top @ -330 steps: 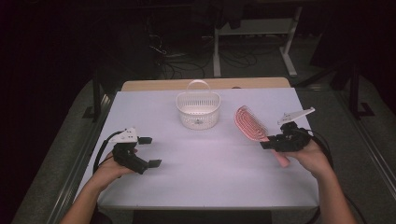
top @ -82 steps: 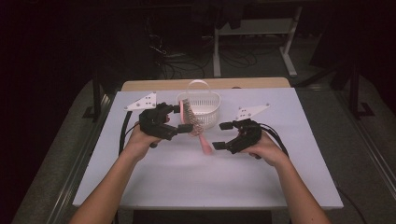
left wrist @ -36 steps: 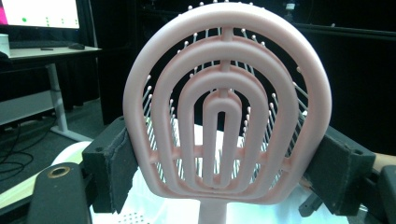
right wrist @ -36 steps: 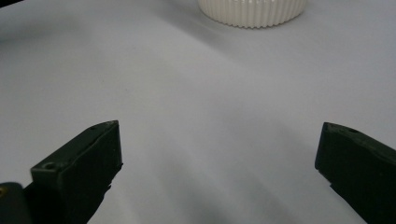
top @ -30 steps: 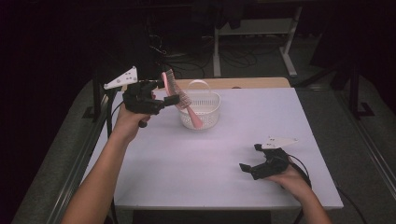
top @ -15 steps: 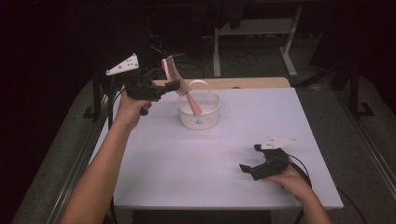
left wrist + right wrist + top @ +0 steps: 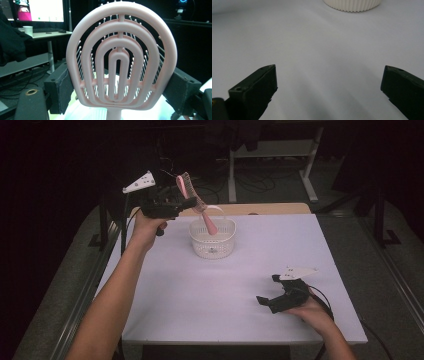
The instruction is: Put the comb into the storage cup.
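The left gripper [image 7: 176, 202] clenched the pink hairbrush [image 7: 192, 200] by its head, handle apparently dipping into the white basket [image 7: 212, 240]. The right gripper [image 7: 272, 292] rested released on the bench [image 7: 200, 295].

– In the left gripper view we lose the handle of the pink hairbrush [image 7: 121, 60] at the bottom edge, and its head hides most of what lies under it.

– Agreed. In the right gripper view the white basket [image 7: 352, 5] is cut by the top edge (we see just a ribbed strip of wall).

– From the high view, we can't tell whether the handle tip touches the basket [image 7: 212, 237].
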Available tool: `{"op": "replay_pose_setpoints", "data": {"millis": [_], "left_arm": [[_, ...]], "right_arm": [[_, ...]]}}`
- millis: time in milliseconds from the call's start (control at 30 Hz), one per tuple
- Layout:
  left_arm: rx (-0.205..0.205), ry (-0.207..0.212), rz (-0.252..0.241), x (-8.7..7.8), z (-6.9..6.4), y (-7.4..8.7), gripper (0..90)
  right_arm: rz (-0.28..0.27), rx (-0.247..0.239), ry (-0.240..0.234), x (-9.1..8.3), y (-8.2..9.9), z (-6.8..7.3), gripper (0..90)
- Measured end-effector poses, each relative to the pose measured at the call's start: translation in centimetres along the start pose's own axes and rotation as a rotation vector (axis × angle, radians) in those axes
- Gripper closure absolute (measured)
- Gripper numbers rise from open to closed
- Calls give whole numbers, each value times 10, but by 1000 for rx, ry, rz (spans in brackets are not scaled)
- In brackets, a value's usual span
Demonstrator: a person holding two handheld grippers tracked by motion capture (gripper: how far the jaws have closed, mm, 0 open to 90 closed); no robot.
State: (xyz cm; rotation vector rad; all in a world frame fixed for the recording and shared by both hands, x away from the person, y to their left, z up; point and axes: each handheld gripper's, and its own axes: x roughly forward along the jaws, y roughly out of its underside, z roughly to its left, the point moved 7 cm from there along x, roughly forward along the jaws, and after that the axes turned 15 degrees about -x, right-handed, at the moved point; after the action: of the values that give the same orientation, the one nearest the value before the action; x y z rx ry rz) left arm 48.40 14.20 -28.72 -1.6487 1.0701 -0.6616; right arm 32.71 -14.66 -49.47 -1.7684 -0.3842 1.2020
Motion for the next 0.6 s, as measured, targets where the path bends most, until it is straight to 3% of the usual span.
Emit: {"op": "replay_pose_setpoints", "data": {"millis": [600], "left_arm": [[-29,-51,30,40,21,29,196]], "right_arm": [[-1,-5,-9,0,0,0,1]]}}
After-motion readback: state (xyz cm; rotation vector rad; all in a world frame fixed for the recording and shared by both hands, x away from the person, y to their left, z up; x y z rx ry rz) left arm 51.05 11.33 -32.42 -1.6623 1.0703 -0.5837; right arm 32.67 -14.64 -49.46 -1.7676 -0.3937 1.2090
